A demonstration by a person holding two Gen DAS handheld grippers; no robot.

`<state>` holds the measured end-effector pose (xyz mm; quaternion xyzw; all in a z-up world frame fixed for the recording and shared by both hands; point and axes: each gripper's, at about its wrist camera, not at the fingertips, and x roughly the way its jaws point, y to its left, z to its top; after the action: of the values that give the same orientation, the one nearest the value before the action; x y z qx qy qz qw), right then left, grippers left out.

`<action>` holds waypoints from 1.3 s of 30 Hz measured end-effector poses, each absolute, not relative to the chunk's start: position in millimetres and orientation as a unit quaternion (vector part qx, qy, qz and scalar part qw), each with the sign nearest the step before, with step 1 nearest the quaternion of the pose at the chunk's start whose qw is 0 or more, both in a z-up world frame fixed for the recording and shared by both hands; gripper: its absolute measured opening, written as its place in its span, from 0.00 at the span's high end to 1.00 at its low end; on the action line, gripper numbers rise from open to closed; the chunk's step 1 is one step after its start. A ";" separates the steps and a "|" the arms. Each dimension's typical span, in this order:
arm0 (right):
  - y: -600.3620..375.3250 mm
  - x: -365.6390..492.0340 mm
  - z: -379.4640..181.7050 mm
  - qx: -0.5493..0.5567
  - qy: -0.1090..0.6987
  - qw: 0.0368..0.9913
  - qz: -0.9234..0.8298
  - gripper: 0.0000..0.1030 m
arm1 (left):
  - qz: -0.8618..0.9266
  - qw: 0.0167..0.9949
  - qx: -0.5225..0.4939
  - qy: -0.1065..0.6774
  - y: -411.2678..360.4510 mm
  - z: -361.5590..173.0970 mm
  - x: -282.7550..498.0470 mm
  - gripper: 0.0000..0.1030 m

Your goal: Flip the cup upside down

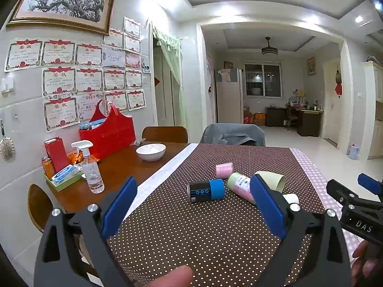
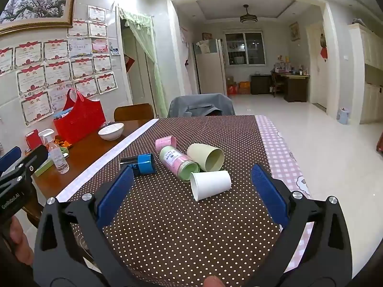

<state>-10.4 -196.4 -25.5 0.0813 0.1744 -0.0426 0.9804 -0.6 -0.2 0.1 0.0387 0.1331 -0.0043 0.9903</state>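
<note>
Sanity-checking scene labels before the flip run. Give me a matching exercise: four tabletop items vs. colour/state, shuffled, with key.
Items:
1. paper cup
2. plastic cup
3. black canister
4. bowl

States:
A. upright on bare wood, left of the cloth
B. white, on its side, mouth toward the camera
C. on its side, blue cap
D. pale green, on its side, behind the white one

Pairs: 1-B, 2-D, 3-C, 4-A

Both the left gripper and right gripper are open, holding nothing.
</note>
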 end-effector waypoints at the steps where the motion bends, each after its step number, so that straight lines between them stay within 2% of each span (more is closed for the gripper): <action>1: -196.6 -10.3 -25.7 0.082 0.175 0.980 -0.043 0.06 | -0.004 0.990 0.038 0.135 -0.1 0.1 -0.5 0.09; 18: -190.4 -5.3 -5.9 0.079 0.163 0.983 -0.039 0.06 | -0.005 0.990 0.038 0.133 -3.1 1.9 -3.6 0.09; 39: -186.4 -10.0 -11.1 0.075 0.157 0.984 -0.034 0.06 | -0.006 0.990 0.036 0.133 0.6 6.0 -4.6 0.09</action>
<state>-10.0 -186.4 -11.1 0.0749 0.1567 -0.0341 0.9842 -4.6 0.6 6.0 0.0363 0.1329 -0.0058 0.9905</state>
